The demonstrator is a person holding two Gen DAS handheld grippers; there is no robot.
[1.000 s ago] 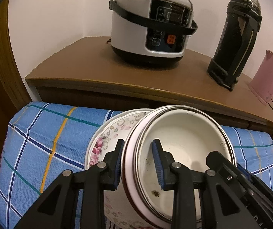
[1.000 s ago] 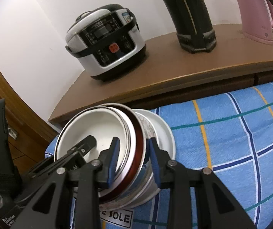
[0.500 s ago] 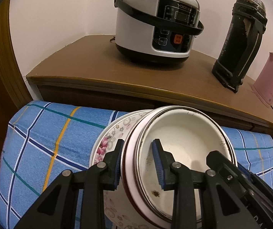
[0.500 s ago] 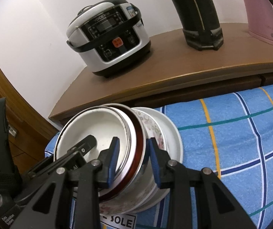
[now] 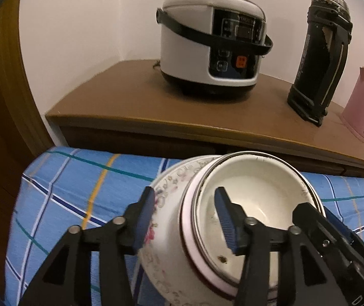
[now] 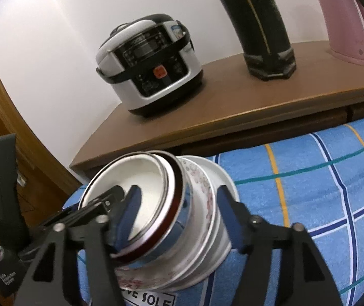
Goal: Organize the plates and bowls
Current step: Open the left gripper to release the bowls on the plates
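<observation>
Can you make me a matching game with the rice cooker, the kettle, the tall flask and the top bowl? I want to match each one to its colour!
Things:
1. rice cooker
2. kettle
3. tall flask
4. top bowl

Colours:
A. pink
B. cream white inside
C. black all over
D. white and black with an orange button

Pairs: 1-D, 2-A, 3-C, 4-B

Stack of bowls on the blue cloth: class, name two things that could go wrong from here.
1. The stack of bowls looks tilted; with both grippers' jaws opening, it may tip or slide apart.
2. The left gripper and right gripper each keep one finger inside the top bowl; withdrawing could snag its rim.
</observation>
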